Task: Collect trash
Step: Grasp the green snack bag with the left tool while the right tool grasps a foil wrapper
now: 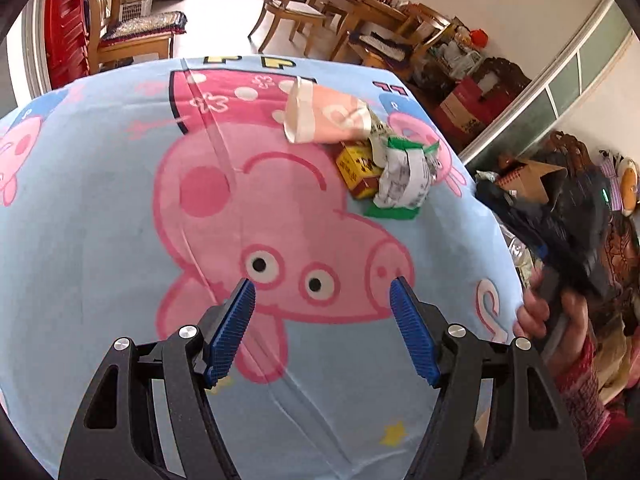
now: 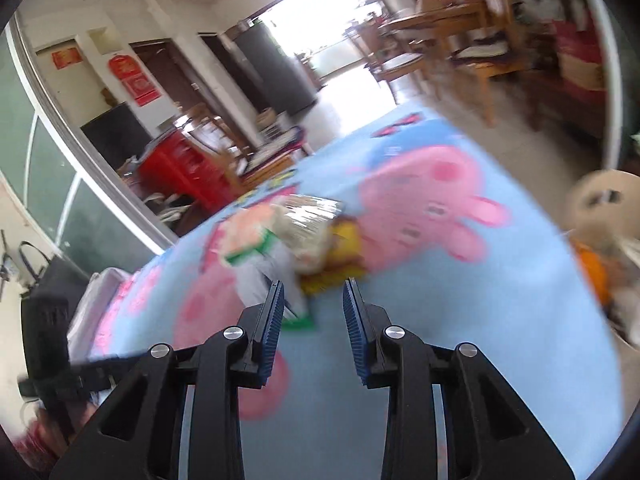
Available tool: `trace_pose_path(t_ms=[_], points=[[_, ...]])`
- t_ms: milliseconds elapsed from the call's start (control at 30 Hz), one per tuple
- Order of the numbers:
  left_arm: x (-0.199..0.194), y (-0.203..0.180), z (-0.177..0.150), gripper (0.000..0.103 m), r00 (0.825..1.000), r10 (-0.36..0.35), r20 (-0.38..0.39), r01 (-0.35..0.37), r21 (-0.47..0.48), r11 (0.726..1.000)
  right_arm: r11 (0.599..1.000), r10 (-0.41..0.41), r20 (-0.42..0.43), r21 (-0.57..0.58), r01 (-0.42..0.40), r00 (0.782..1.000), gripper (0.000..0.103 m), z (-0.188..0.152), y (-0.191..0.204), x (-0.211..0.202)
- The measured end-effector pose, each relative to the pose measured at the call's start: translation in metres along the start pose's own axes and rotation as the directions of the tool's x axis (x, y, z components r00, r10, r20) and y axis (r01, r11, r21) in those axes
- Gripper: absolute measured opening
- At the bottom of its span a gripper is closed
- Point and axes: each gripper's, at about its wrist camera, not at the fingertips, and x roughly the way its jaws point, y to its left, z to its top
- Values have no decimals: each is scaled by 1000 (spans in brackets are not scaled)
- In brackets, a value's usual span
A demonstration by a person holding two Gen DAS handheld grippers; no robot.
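A small pile of trash lies at the far right of a table under a blue cartoon-pig cloth (image 1: 100, 240). It holds a tipped pink paper cup (image 1: 320, 114), a yellow and red box (image 1: 358, 168) and a crumpled white and green wrapper (image 1: 404, 172). My left gripper (image 1: 322, 284) hangs open and empty over the middle of the cloth, well short of the pile. A hand (image 1: 560, 312) holds the right gripper beyond the table's right edge. In the blurred right wrist view the pile (image 2: 296, 232) sits just past my right gripper (image 2: 314, 284), whose jaws stand narrowly apart with nothing between them.
Wooden chairs (image 1: 132, 36) and red plastic stools (image 1: 64, 28) stand beyond the table's far edge, with a dining table (image 1: 360, 0) further back. Cardboard boxes (image 1: 468, 108) and clutter line the wall at right. A pale round stool (image 2: 604, 196) stands off the table's right side.
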Motion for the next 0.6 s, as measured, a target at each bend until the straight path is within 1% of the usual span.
trace_pose_path(t_ms=[67,100,167,200,233,267,300,367,433,500,600], points=[[0,-5,3,70,1000,-4,9,4,12,1000,999,39,-26,30,-38,999,30,7,5,18],[1,-6,4,71,1000,-6,12,5,20,1000,998,51,-52,35,-49,997,30,7,10,28],[7,-9,9,72,1000,-7,12,7,33,999,994,109,-148,29,-106,983,30,-6,27,46],[11,-10,11,72,1000,-5,6,5,37,999,986,164,-185,3,-166,969,30,-16,39,45],[15,-10,12,72,1000,-5,0,5,39,999,983,178,-187,-19,-185,966,30,-21,43,40],[21,-10,14,72,1000,-8,-9,9,39,999,982,179,-171,-38,-188,969,30,-26,47,30],[27,-10,17,72,1000,-10,-18,11,40,999,982,181,-150,-31,-187,972,30,-28,45,23],[38,-14,20,72,999,-11,-34,12,45,999,985,173,-85,36,-171,981,30,-26,26,3],[49,-21,24,72,999,-11,-47,14,56,998,990,118,-28,75,-116,993,31,-21,4,-16],[60,-31,29,74,998,-20,-60,25,69,997,993,69,-11,99,-68,998,31,-14,-17,-24],[68,-48,33,78,997,-38,-66,44,91,995,988,56,1,148,-55,998,31,-4,-36,-23]])
